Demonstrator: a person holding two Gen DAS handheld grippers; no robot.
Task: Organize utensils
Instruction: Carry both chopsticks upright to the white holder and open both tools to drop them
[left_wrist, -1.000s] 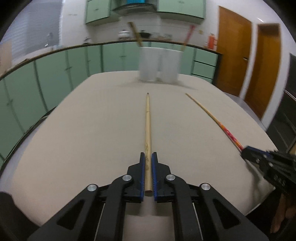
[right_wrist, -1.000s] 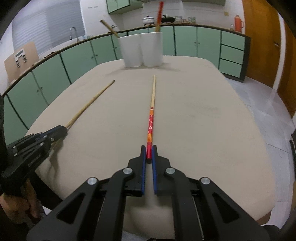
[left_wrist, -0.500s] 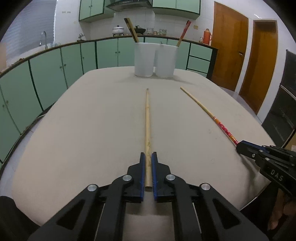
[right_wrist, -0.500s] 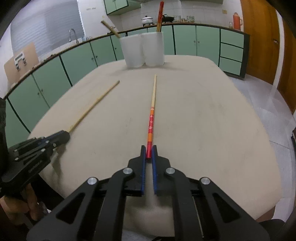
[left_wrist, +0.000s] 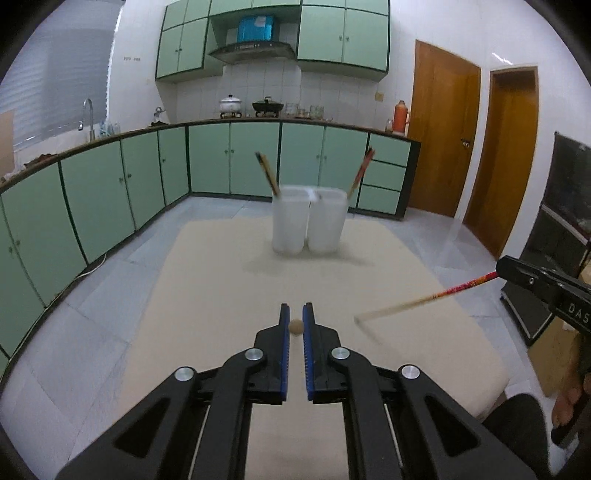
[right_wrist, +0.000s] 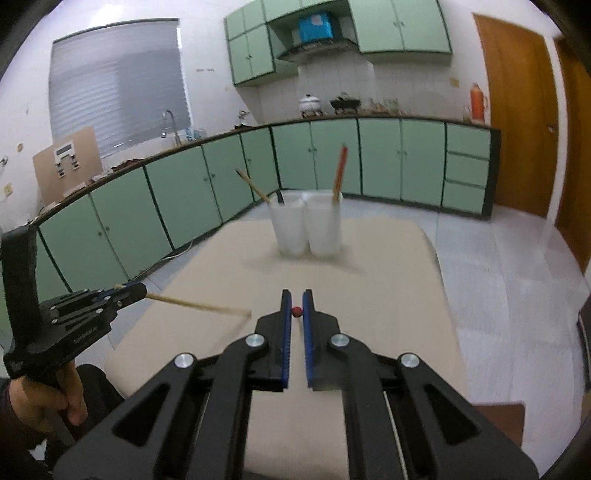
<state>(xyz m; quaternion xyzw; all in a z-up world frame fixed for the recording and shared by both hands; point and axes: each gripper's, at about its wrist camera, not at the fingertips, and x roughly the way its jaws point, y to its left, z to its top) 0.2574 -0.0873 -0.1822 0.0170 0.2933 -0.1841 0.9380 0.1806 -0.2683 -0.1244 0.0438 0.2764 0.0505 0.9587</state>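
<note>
Chopsticks blurred: left claw (left_wrist: 296, 321) clamps plain wooden chopstick (left_wrist: 296, 326), right claw (right_wrist: 296, 306) prob. clamps red-patterned chopstick (right_wrist: 296, 311).

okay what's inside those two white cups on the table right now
The left cup holds one plain wooden chopstick leaning left, the right cup one red chopstick. Their lower ends are hidden by the cloudy walls, so anything lying low inside cannot be seen.
</note>
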